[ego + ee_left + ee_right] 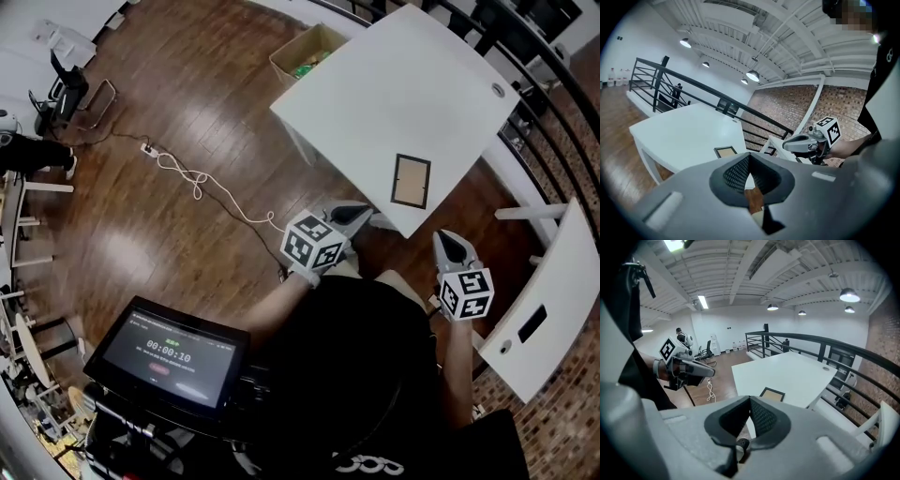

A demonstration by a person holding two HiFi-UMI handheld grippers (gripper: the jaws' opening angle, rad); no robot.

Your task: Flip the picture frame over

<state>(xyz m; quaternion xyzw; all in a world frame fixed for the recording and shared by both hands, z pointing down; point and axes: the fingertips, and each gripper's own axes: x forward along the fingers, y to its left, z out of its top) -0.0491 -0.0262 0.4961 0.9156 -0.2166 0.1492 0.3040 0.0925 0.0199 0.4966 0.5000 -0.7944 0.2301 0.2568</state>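
A small picture frame [411,181] with a dark border and a tan panel lies flat near the front edge of the white table [394,94]; it also shows in the left gripper view [725,151] and the right gripper view [772,393]. My left gripper [361,215] hovers off the table's front edge, left of the frame, shut and empty. My right gripper [452,242] hangs below the frame, short of the table, also shut with nothing in it. Neither touches the frame. In each gripper view the jaws meet [749,157] [750,399].
An open cardboard box [307,54] stands on the wooden floor at the table's far left corner. A white cable and power strip [187,173] trail across the floor. A second white desk [553,300] lies to the right, black railing [525,56] behind. A monitor [169,356] sits near me.
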